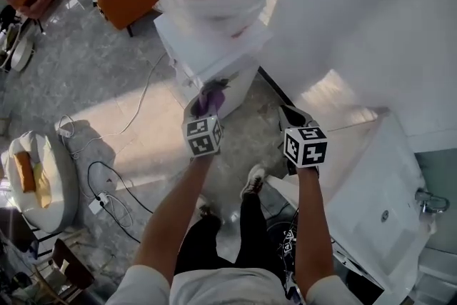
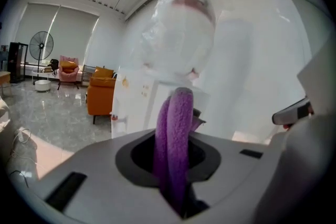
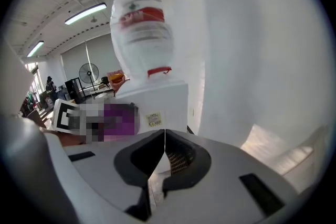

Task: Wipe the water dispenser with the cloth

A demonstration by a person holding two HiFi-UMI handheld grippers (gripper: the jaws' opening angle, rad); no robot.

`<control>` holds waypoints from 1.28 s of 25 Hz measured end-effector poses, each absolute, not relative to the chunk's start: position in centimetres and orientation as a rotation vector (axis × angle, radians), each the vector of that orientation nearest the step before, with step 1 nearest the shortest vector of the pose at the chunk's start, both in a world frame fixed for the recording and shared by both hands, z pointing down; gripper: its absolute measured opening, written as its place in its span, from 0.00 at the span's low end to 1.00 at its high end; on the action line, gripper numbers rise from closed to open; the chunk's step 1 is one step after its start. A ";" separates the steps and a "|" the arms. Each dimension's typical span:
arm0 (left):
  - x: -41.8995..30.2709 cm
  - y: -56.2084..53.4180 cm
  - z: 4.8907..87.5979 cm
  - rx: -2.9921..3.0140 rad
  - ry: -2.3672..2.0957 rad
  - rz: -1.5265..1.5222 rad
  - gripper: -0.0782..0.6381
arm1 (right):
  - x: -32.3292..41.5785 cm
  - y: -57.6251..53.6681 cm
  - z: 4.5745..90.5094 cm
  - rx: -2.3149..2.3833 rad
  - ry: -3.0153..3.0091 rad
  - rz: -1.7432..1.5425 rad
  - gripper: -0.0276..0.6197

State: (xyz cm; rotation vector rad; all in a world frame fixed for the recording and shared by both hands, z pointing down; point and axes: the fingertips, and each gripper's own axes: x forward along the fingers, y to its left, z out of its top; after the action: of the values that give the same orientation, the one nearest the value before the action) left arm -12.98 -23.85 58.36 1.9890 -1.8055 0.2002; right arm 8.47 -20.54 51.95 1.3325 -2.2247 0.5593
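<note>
- Your left gripper (image 1: 208, 109), at the centre of the head view, has its jaws clamped on the purple cloth (image 2: 176, 134), which stands folded upright between them.
- The cloth is held right at the front of the water dispenser (image 1: 214, 57), at upper centre of the frame; you cannot tell whether they touch.
- Your right gripper (image 3: 164, 139), right of centre, has its jaws pressed together with nothing between them.
- A plastic-wrapped bottle (image 3: 142, 29) stands on top of the dispenser.
</note>
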 end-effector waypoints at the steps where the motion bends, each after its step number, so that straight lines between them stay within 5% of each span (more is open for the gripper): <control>1: -13.1 -23.5 56.6 2.009 -1.805 0.183 0.20 | 8.1 -20.4 50.6 1.333 -2.230 0.544 0.07; 23: -26.4 -8.5 24.1 2.442 -1.902 0.226 0.20 | -6.5 -14.2 23.1 1.150 -2.563 0.030 0.07; 32: -27.7 -3.9 17.0 2.554 -2.050 0.232 0.20 | -10.9 -10.5 17.5 1.013 -2.631 -0.229 0.07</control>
State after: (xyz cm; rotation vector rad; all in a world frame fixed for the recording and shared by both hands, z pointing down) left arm -27.68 -3.91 17.03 2.5539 -2.0498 0.2315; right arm -10.90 -10.45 17.51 1.0131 -2.6313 -0.2290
